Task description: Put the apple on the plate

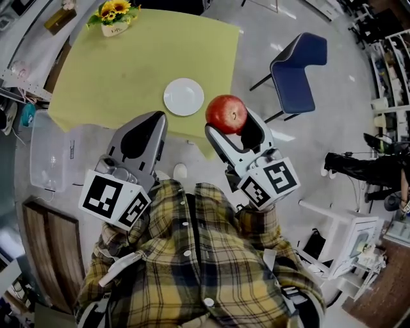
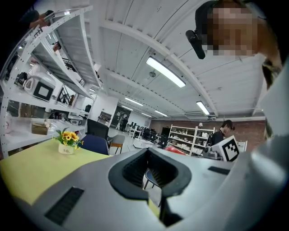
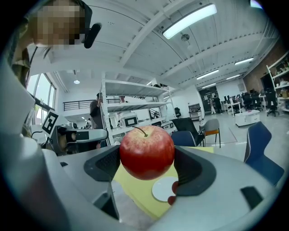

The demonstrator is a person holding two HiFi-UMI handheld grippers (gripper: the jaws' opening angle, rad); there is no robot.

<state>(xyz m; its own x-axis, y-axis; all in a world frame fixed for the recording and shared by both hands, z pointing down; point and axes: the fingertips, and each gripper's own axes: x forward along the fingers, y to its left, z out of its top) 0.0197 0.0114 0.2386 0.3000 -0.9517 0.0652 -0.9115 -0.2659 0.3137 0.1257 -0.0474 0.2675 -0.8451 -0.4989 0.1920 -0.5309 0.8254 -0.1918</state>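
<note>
A red apple (image 1: 226, 113) (image 3: 146, 152) with a short stem is clamped between the jaws of my right gripper (image 1: 228, 123) (image 3: 146, 158), held in the air off the table's near corner. The white plate (image 1: 183, 96) lies bare on the yellow-green table (image 1: 128, 70), just left of and beyond the apple. In the right gripper view the plate (image 3: 164, 188) shows below the apple. My left gripper (image 1: 155, 117) (image 2: 149, 155) is shut with nothing in it, near the table's front edge, close to the plate.
A pot of sunflowers (image 1: 114, 15) (image 2: 67, 140) stands at the table's far side. A blue chair (image 1: 298, 69) is to the right of the table. A clear bin (image 1: 48, 154) sits on the floor at the left, a white cabinet (image 1: 355, 246) at the right.
</note>
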